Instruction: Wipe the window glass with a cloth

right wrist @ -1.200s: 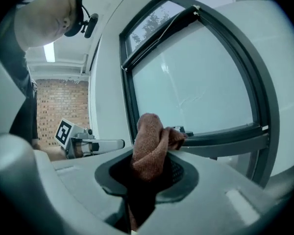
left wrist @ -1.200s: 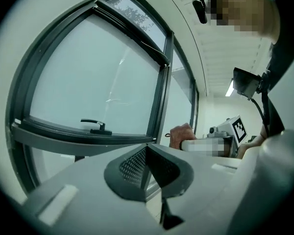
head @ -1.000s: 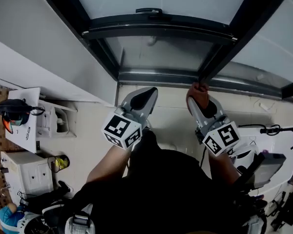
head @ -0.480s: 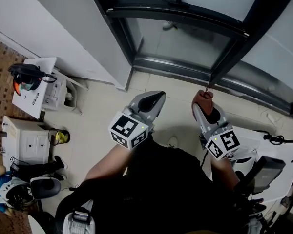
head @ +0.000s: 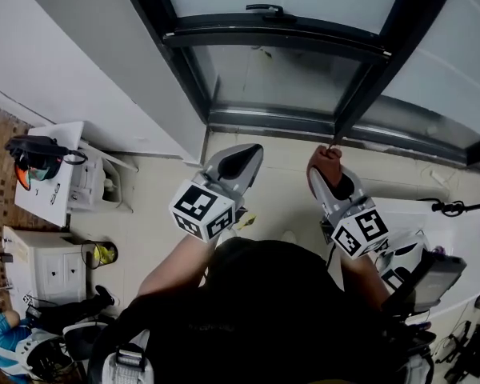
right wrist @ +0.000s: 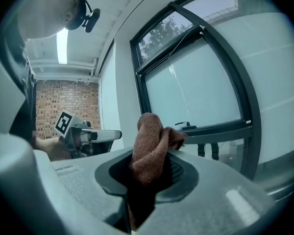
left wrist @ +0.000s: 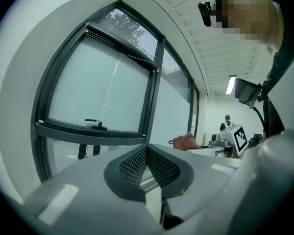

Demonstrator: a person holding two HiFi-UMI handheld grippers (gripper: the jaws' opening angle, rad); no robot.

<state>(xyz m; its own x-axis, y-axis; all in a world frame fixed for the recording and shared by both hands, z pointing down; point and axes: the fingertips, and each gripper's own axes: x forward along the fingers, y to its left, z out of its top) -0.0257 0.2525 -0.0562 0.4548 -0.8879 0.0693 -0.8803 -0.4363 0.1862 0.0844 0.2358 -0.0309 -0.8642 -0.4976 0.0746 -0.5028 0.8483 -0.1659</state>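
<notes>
- Rust-brown knit cloth [right wrist: 149, 141] is bunched between the right gripper [right wrist: 152, 177] jaws. The jaws are clamped on it, and its top pokes out above the pads.
- In the head view the cloth sits at the right gripper's tip, near the foot of the dark window frame [head: 360, 78].
- The left gripper [left wrist: 147, 153] jaws are pressed together with nothing between them.
- The 2 grippers are side by side and aimed at the window glass [head: 280, 74].
- A black window handle [head: 264, 9] sits on the horizontal bar.

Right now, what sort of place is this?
Probably an indoor workroom or lab: tall dark-framed window glass, a brick wall, and a white cabinet on the pale floor.
</notes>
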